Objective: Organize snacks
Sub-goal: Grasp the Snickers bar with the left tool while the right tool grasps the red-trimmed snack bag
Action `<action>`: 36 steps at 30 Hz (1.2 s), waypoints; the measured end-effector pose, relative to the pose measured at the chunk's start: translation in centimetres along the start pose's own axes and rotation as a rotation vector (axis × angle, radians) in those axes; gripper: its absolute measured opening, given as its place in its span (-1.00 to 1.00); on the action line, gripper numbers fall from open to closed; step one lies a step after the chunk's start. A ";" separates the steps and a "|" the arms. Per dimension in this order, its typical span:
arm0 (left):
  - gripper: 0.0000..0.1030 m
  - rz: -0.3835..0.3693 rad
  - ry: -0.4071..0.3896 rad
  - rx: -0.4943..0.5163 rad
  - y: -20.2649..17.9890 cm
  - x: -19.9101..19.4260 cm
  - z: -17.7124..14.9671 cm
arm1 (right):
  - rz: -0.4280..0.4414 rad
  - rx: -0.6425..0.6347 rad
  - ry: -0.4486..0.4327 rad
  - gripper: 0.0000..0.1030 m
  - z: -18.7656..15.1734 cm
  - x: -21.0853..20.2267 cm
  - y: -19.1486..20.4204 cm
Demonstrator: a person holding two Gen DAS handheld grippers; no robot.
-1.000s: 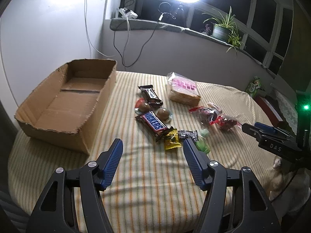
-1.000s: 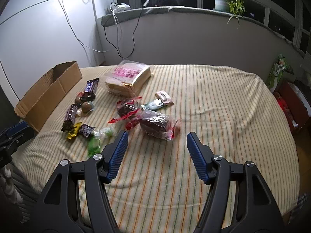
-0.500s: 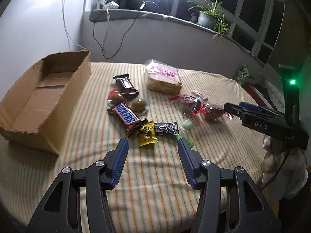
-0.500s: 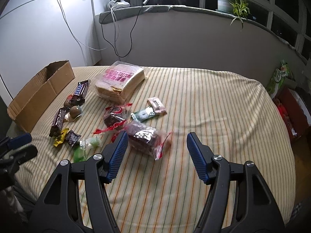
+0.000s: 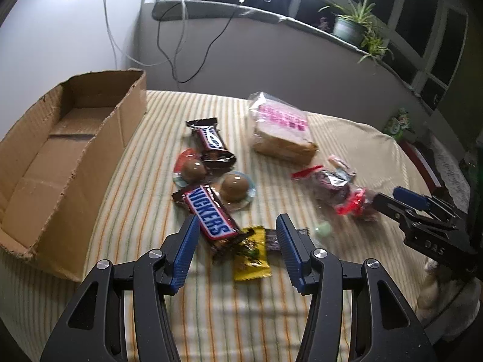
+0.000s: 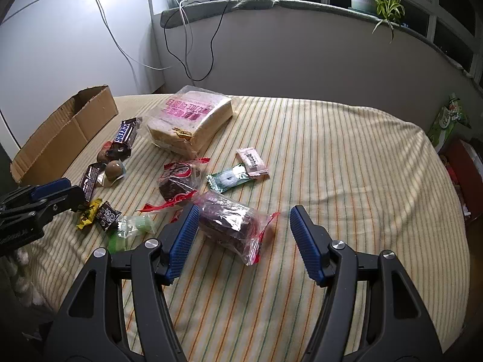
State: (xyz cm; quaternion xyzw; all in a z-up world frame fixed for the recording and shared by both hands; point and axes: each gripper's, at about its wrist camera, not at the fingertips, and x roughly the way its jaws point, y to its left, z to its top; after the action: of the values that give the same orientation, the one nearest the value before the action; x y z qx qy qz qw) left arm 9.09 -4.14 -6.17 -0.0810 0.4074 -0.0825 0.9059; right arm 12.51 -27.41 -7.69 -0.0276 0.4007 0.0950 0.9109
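Both grippers have come down toward the scattered snacks since a second ago, and the left gripper [image 5: 235, 226] has narrowed its jaws; they now stand apart around the near end of the Snickers bar [image 5: 209, 215] and the yellow candy [image 5: 252, 255] without pressing on either. Nothing is grasped yet — this looks like the approach to a first pick. Right of the Snickers bar, the right gripper [image 6: 243, 218] hangs released over the clear-wrapped dark cake [image 6: 231, 221], its left finger just beside the wrapper. Left of the Snickers bar sits the cardboard box [image 5: 99, 138], empty as far as I can see and probably where the snacks are headed. Next, I'd judge, the left jaws must settle on one item only — the bar overlaps the yellow candy — then clamp and lift.
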 end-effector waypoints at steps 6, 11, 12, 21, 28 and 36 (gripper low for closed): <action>0.01 0.021 0.019 -0.022 0.7 1.1 0.2 | 0.033 -0.001 0.006 0.28 0.1 0.6 0.1; 0.01 0.026 0.036 -0.028 1.0 1.6 0.1 | 0.053 -0.017 0.016 0.28 0.0 0.8 0.4; 0.01 0.025 0.040 -0.030 1.1 1.7 0.1 | 0.055 -0.017 0.017 0.28 0.0 0.9 0.4; -0.16 0.007 0.061 -0.058 1.7 2.5 0.1 | 0.117 -0.020 0.064 0.53 0.1 2.0 0.2; -0.35 0.007 0.057 -0.049 1.8 2.4 0.0 | 0.140 -0.036 0.088 0.26 -0.2 2.1 0.7; -0.48 -0.006 0.049 -0.047 1.8 2.2 0.0 | 0.161 -0.012 0.079 -0.06 -0.6 1.0 0.3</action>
State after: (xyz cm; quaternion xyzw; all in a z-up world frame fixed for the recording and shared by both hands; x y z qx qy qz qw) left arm 10.68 -2.85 -8.15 -0.1015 0.4312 -0.0777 0.8932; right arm 12.71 -27.00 -8.86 -0.0045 0.4369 0.1690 0.8835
